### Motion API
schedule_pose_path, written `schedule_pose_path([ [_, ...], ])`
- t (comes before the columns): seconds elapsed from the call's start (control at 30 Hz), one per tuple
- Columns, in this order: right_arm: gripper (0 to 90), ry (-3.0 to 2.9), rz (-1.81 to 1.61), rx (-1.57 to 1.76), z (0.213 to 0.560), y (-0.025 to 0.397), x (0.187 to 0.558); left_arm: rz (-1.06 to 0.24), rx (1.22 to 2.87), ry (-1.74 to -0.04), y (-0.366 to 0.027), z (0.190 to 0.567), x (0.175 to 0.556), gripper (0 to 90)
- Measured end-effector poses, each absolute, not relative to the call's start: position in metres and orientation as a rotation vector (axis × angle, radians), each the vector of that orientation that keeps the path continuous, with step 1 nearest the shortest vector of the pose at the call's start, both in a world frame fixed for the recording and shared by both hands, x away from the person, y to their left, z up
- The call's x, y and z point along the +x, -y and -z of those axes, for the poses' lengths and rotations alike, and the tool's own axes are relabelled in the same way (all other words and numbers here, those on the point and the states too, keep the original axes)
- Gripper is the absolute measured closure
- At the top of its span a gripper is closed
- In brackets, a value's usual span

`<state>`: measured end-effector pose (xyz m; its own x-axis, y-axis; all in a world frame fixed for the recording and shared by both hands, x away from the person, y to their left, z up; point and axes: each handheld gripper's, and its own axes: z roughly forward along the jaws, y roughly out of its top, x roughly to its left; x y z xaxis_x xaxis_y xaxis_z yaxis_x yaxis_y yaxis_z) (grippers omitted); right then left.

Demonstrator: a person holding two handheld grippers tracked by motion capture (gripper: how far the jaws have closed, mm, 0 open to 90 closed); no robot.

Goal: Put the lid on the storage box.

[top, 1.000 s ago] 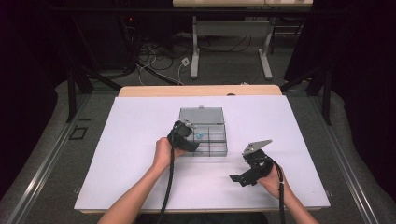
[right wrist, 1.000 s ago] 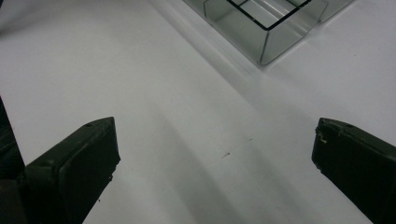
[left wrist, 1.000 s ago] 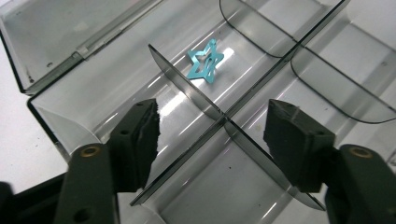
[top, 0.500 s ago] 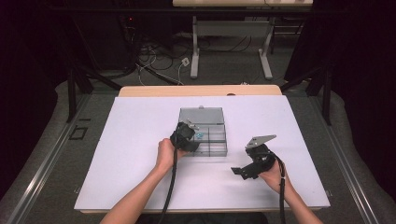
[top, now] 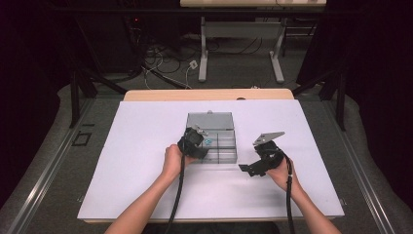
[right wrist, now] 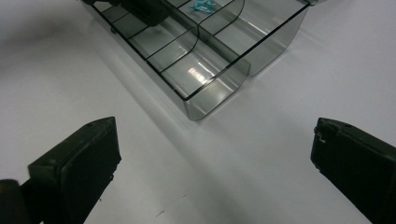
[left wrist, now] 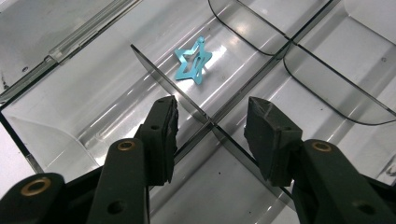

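A clear smoky plastic organiser box with its lid folded back sits mid-table, split by dividers into several compartments. A small teal star-shaped clip lies in one compartment, also seen as a teal speck and at the far side of the box. My left gripper hovers open over the box's near-left part, jaws astride a divider, nothing between them. My right gripper is open over bare table just right of the box, empty. In the high view the left gripper and right gripper flank the box.
The white tabletop has room all around the box. A wooden strip runs along the far edge. Beyond it are table legs and cables on the floor. The box's near corner is close ahead of the right gripper.
The left gripper has edged right, further over the box. The right gripper has shifted slightly up and toward the box.
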<state>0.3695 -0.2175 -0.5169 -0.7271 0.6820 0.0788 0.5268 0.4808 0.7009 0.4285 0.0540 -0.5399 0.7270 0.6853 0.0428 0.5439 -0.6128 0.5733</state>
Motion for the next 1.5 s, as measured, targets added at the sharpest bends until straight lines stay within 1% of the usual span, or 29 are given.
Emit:
schedule_pose_path([
  [0.53,0.0,-2.460,-1.134,1.065,0.513,0.213,0.413,-0.354,2.392,-0.928,-0.054,0.540,0.428,53.6],
  [0.73,0.6,-2.469,-1.100,1.080,0.514,0.212,0.432,-0.353,2.392,-0.930,-0.054,0.540,0.428,53.5],
  [0.8,10.1,-2.463,-1.113,1.102,0.516,0.210,0.438,-0.353,2.392,-0.930,-0.054,0.540,0.428,53.5],
  [0.83,11.2,-2.461,-1.100,1.094,0.516,0.210,0.440,-0.353,2.391,-0.929,-0.054,0.540,0.428,53.6],
  [0.9,17.0,-2.456,-1.103,1.129,0.516,0.209,0.445,-0.353,2.391,-0.930,-0.054,0.540,0.428,53.6],
  [0.97,26.5,-2.440,-1.083,1.156,0.516,0.209,0.451,-0.353,2.392,-0.929,-0.054,0.540,0.428,53.6],
  [1.03,38.1,-2.435,-1.079,1.184,0.514,0.209,0.456,-0.354,2.391,-0.930,-0.054,0.540,0.428,53.6],
  [1.13,59.6,-2.418,-1.068,1.218,0.514,0.209,0.465,-0.353,2.391,-0.929,-0.054,0.540,0.428,53.6],
  [1.23,75.9,-2.401,-1.058,1.242,0.515,0.208,0.474,-0.353,2.392,-0.929,-0.054,0.540,0.428,53.6],
  [1.33,85.0,-2.400,-1.040,1.264,0.518,0.207,0.484,-0.353,2.392,-0.929,-0.054,0.540,0.428,53.6],
  [1.43,90.0,-2.405,-1.009,1.299,0.521,0.205,0.492,-0.353,2.392,-0.929,-0.054,0.540,0.428,53.6],
  [1.5,90.0,-2.407,-1.007,1.302,0.524,0.203,0.497,-0.353,2.392,-0.929,-0.054,0.540,0.428,53.6],
])
